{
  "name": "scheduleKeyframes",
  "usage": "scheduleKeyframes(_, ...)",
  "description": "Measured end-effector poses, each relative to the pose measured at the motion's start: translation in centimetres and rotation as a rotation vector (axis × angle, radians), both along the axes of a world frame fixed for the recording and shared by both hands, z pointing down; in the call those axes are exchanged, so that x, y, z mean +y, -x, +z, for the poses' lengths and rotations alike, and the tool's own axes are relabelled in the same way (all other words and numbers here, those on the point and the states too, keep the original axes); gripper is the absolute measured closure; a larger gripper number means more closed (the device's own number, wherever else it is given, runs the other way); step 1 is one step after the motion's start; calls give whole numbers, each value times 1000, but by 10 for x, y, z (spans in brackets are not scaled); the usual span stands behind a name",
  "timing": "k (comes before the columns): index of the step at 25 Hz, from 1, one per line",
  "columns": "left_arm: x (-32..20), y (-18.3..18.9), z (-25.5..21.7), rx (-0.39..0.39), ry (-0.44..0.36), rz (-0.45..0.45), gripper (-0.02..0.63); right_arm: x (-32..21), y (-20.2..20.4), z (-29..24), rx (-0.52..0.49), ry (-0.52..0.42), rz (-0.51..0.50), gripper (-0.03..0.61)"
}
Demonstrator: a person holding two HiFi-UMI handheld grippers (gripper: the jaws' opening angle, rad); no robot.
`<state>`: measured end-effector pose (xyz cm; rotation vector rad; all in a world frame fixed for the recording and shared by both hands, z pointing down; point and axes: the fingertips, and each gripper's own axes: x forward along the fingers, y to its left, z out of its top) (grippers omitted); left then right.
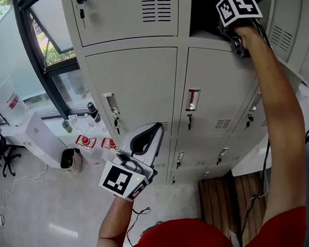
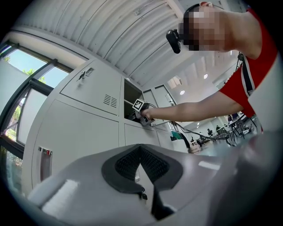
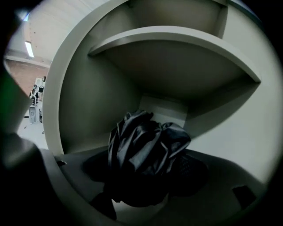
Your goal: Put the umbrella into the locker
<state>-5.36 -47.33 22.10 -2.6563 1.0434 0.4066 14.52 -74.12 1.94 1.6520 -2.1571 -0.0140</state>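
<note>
Grey painted sheet metal fills most of the head view: a bank of lockers (image 1: 135,79) with flat doors, louvred vent slots (image 1: 157,10), small keys (image 1: 115,124) hanging from the locks and a red-tinted label holder (image 1: 193,99) on one door. One top compartment (image 1: 205,8) stands open and dark, its door (image 1: 282,32) swung out to the right, and the person's bare right arm (image 1: 277,111) reaches up into it. Inside, the right gripper (image 3: 146,176) has its jaws spread wide. The folded black umbrella (image 3: 148,148), a crumpled bundle of glossy fabric, sits between them within the compartment, under a plain inner shelf (image 3: 177,44). The dotted pads (image 3: 192,164) do not appear to press on it. Lower and nearer the body, the white plastic left gripper (image 1: 154,128) points at the closed doors with its jaws together and nothing between them. To the left, a black-framed window (image 1: 33,55) stands above a low ledge carrying bottles (image 1: 93,111). Below it, a small black bin (image 1: 68,159) and a loose cable (image 1: 21,182) sit on the pale speckled floor (image 1: 45,217). A slatted wooden platform (image 1: 217,195) lies at the foot of the lockers.
</note>
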Motion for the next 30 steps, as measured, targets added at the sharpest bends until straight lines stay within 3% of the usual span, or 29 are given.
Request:
scheduleKeyframes(6, 6, -18, 2, -29, 33, 36, 607, 27, 1, -1, 38, -14, -37, 238)
scheduleKeyframes(12, 14, -45, -6, -40, -21, 96, 609, 85, -4, -27, -40, -154, -65, 239)
scheduleKeyframes(17, 21, -56, -18, -49, -44, 123, 607, 167, 11, -24, -141, -328, -207, 241)
scheduleKeyframes(21, 28, -60, -27, -45, -60, 131, 607, 237, 22, 14, -197, -431, -332, 241)
scheduleKeyframes(24, 37, -63, -29, -41, -63, 141, 607, 278, 36, 52, -179, -500, -430, 244)
scheduleKeyframes(26, 44, -67, -27, -44, -62, 153, 607, 300, 41, 81, -146, -532, -424, 287)
scheduleKeyframes(28, 52, -72, -23, -50, -62, 162, 607, 318, 41, 108, -155, -546, -393, 423)
scheduleKeyframes(30, 59, -74, -19, -57, -61, 165, 607, 333, 41, 131, -209, -541, -378, 478)
